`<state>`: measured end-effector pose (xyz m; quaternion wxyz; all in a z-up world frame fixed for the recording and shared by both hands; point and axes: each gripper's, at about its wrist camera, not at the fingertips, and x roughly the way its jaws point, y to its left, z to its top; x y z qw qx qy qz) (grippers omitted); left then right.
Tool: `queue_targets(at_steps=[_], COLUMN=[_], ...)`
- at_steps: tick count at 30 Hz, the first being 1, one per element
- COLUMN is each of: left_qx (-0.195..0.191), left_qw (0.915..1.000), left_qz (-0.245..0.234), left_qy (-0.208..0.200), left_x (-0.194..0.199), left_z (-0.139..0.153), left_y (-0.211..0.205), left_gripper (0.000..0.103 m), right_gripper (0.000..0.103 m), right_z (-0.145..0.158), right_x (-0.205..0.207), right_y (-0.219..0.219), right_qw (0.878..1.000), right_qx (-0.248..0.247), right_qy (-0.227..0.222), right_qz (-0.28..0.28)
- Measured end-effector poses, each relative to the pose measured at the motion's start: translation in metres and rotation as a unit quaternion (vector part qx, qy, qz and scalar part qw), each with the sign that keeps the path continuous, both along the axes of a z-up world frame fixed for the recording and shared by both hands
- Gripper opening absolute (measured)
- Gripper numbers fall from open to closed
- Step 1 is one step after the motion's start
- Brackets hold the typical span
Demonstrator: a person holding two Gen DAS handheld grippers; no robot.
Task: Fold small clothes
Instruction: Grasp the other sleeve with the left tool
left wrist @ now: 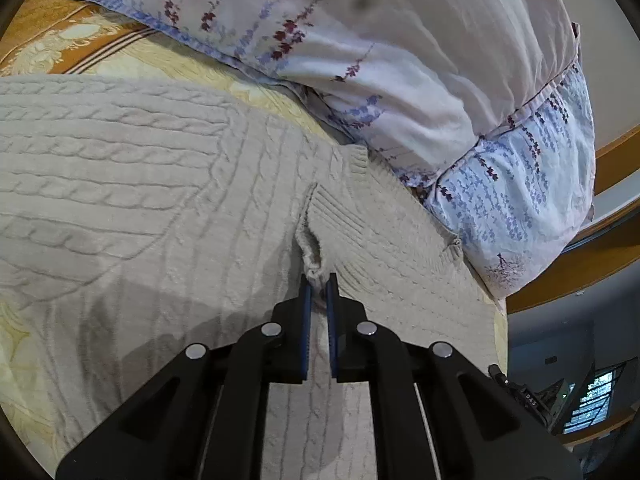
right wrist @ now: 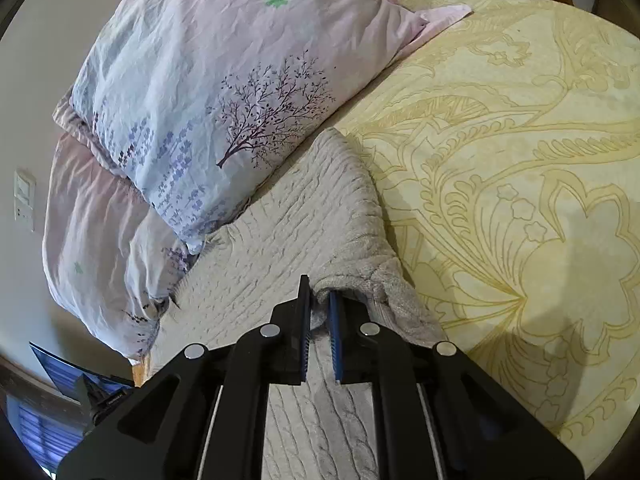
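Left hand-held gripper point(left wrist: 319, 280): you've pinched a raised fold of the sweater point(left wrist: 120, 184), jaws nearly closed.
Right hand-held gripper point(right wrist: 319, 285): you've clamped the sweater's rolled edge.
Sweater: spread on your bed point(right wrist: 520, 160), its far edge against the pillows point(right wrist: 192, 80).

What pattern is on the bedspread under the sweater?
Pale yellow bedspread with a darker yellow floral and scroll outline; clearest in the right wrist view.

Black hand-held gripper point(left wrist: 319, 280), blue pads point(left wrist: 306, 312)
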<state>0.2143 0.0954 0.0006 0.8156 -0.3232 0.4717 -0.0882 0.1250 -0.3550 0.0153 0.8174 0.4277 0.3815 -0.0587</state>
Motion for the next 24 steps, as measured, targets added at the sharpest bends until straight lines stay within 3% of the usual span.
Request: queue_targets(at_steps=[5, 7, 8, 9, 10, 11, 12, 17, 21, 24], left_qx=[0.006, 0.01, 0.013, 0.013, 0.015, 0.022, 0.025, 0.035, 0.048, 0.024], left_qw=[0.9999, 0.9999, 0.9999, 0.9998, 0.9997, 0.9991, 0.9987, 0.9912, 0.973, 0.9605], left_qz=[-0.004, -0.006, -0.006, -0.008, -0.003, 0.012, 0.022, 0.119, 0.225, 0.277], left_qy=[0.011, 0.009, 0.001, -0.01, -0.02, -0.033, -0.039, -0.047, -0.019, 0.007], left_x=[-0.001, -0.006, -0.012, -0.019, -0.027, -0.041, -0.048, -0.097, -0.127, -0.136], left_z=[-0.006, -0.001, 0.005, 0.011, 0.016, 0.024, 0.028, 0.038, 0.034, 0.022], left_y=[0.0, 0.004, 0.01, 0.017, 0.026, 0.044, 0.056, 0.15, 0.222, 0.262], left_gripper=[0.01, 0.012, 0.017, 0.029, 0.043, 0.054, 0.057, 0.058, 0.058, 0.058], right_gripper=[0.014, 0.034, 0.041, 0.05, 0.053, 0.054, 0.055, 0.061, 0.062, 0.063], right_z=[-0.007, -0.001, 0.002, 0.007, 0.01, 0.014, 0.018, 0.023, 0.023, 0.022], right_x=[0.001, -0.003, -0.006, -0.011, -0.014, -0.018, -0.021, -0.023, -0.02, -0.018], right_y=[0.006, 0.009, 0.01, 0.012, 0.012, 0.014, 0.016, 0.027, 0.042, 0.052], right_qw=[0.999, 0.999, 0.998, 0.998, 0.998, 0.998, 0.997, 0.997, 0.996, 0.995], right_qx=[-0.02, -0.032, -0.039, -0.045, -0.05, -0.061, -0.071, -0.074, -0.071, -0.065], right_qy=[0.038, 0.041, 0.041, 0.036, 0.032, 0.027, 0.024, 0.01, 0.004, 0.004], right_qz=[0.006, 0.008, 0.008, 0.008, 0.009, 0.009, 0.009, 0.029, 0.057, 0.073])
